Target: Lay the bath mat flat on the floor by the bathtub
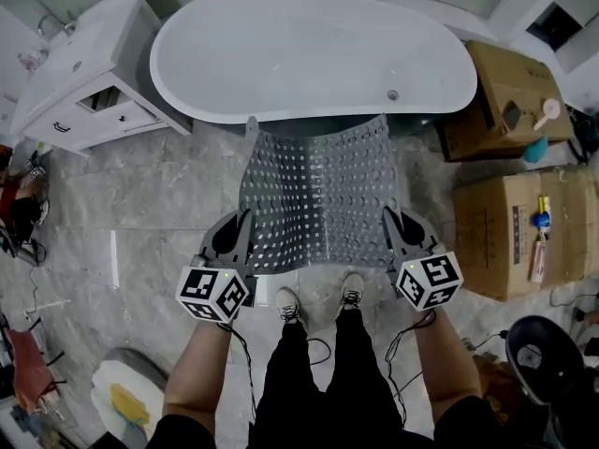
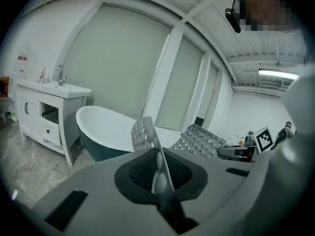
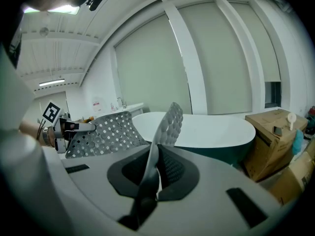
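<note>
Standing on grey marbled floor [image 1: 140,204], facing a white bathtub [image 1: 309,54]. Holding a grey perforated bath mat [image 1: 318,195] by its two near corners, spread wide between both hands and not lying flat. Gripping the near-left corner with the left tool [image 1: 232,232], closed down tight on the mat edge. In the left gripper view, pinched edge-on between the pads, with the bath mat [image 2: 145,134] curling up past them. Gripping the near-right corner with the right tool [image 1: 398,227], likewise closed on the edge. In the right gripper view, same thin edge nipped in the right tool [image 3: 152,173], with the rest of the bath mat [image 3: 106,132] sagging off to the left. Far edge down by the tub side, tucked under its rim in the head view. Cannot tell whether touching the floor there. Near edge raised just above two pale shoes [image 1: 290,305]. White cabinet [image 1: 84,73] to the left of the tub. Cardboard boxes [image 1: 510,232] to the right.
</note>
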`<state>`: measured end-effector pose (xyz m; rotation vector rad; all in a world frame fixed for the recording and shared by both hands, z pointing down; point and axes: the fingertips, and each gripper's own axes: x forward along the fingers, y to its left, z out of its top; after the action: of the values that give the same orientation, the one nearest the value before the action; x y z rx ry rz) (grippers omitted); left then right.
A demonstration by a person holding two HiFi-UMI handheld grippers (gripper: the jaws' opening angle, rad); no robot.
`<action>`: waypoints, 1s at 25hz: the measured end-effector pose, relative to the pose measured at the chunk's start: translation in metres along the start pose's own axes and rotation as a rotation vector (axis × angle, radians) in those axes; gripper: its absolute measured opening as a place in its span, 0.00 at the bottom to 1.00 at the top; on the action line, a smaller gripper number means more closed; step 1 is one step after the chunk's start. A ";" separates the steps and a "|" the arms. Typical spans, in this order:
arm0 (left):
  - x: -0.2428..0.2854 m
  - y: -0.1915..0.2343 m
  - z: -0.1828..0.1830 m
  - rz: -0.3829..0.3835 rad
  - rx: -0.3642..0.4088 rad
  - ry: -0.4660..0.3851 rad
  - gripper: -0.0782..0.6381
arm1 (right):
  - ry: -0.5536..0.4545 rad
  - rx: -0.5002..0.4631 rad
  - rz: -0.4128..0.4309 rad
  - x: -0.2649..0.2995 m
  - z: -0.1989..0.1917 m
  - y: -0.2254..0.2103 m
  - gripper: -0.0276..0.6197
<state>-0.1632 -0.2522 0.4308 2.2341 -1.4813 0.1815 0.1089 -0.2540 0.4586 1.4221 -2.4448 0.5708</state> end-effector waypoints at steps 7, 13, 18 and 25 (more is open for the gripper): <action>0.045 0.005 -0.051 0.054 -0.018 0.031 0.15 | 0.027 0.044 0.003 0.034 -0.056 -0.049 0.09; 0.081 0.022 -0.100 0.072 0.005 0.037 0.15 | 0.049 0.039 0.025 0.070 -0.109 -0.078 0.09; 0.114 0.048 -0.152 0.080 0.009 0.047 0.15 | 0.054 0.028 0.017 0.105 -0.158 -0.101 0.09; 0.165 0.084 -0.233 0.050 0.044 0.056 0.15 | 0.057 0.014 0.003 0.155 -0.240 -0.126 0.09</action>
<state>-0.1389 -0.3165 0.7203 2.2095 -1.5176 0.2932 0.1483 -0.3205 0.7611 1.3882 -2.4038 0.6210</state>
